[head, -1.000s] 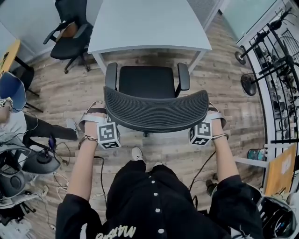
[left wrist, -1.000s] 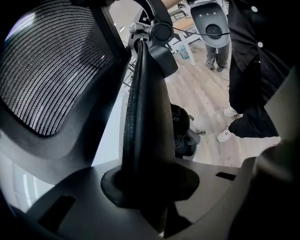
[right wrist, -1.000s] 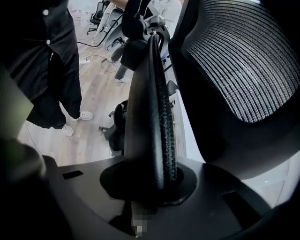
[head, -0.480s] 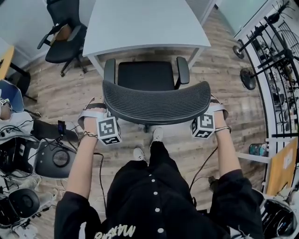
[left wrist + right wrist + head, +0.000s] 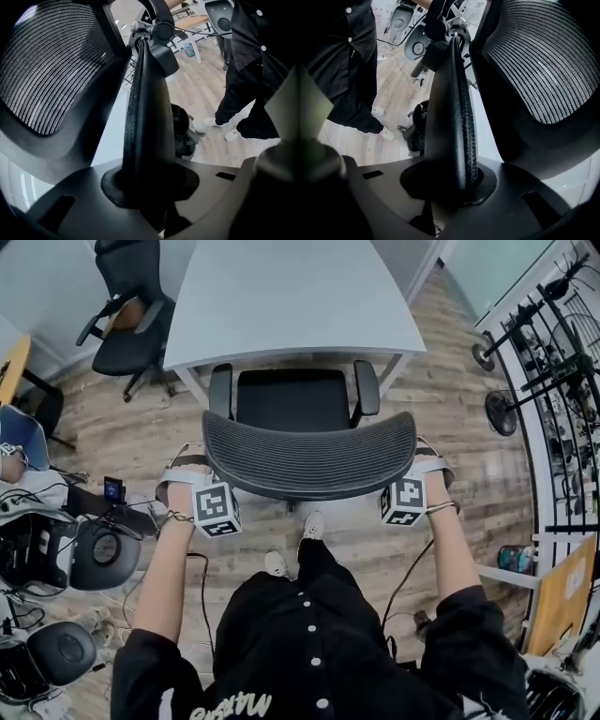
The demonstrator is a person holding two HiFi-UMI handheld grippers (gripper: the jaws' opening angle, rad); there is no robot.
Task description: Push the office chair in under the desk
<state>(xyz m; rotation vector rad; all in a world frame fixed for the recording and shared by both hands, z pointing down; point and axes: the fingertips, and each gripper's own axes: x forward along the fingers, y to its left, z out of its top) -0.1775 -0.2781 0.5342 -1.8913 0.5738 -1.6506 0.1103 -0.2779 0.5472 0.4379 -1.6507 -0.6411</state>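
Both backrest (image 5: 309,460) edges clamped: left claw (image 5: 201,486), right claw (image 5: 418,476).

Mesh backrest (image 5: 534,61), hand-held gripper (image 5: 452,51) closed beside it

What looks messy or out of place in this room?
The floor on the left is strewn with cables and round black gear. A second chair stands apart at an angle beside the desk, while the mesh-backed chair sits square to it.
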